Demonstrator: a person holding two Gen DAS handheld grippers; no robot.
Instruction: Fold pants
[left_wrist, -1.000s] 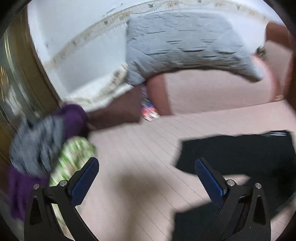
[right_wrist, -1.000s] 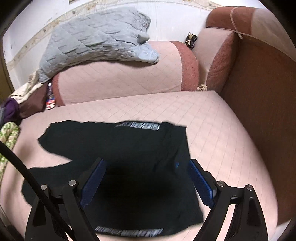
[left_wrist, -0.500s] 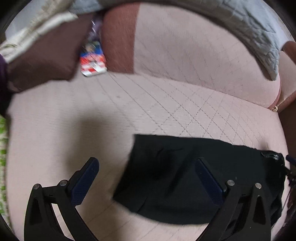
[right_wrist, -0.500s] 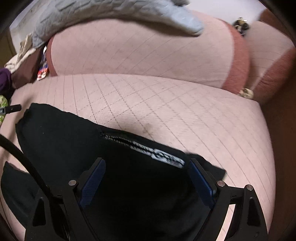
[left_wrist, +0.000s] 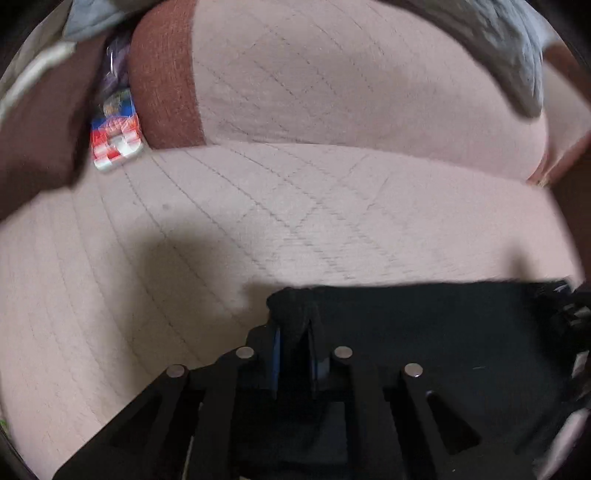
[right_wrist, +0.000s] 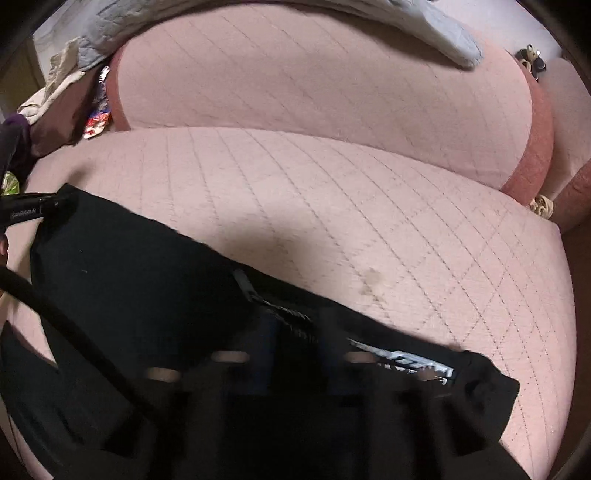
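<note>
The black pants (right_wrist: 129, 280) lie on the pink quilted sofa seat (right_wrist: 332, 206). A waistband with white lettering (right_wrist: 410, 363) shows at their right end. My left gripper (left_wrist: 293, 332) is shut on a bunched corner of the black pants (left_wrist: 424, 325) at their left far edge. My right gripper (right_wrist: 295, 332) is shut on the far edge of the pants near the waistband; its fingers are blurred and dark against the cloth. The left gripper also shows at the left edge of the right wrist view (right_wrist: 33, 212).
The pink backrest cushion (left_wrist: 351, 81) rises behind the seat, with a grey quilted blanket (right_wrist: 436, 33) draped over it. A red and blue packet (left_wrist: 116, 138) is wedged at the cushion's left end beside brown and purple clothes (right_wrist: 22, 133). A brown armrest (right_wrist: 569, 199) stands at the right.
Both grippers have dropped onto the pants' far edge and shut on the cloth; half a second ago both were open above it.
</note>
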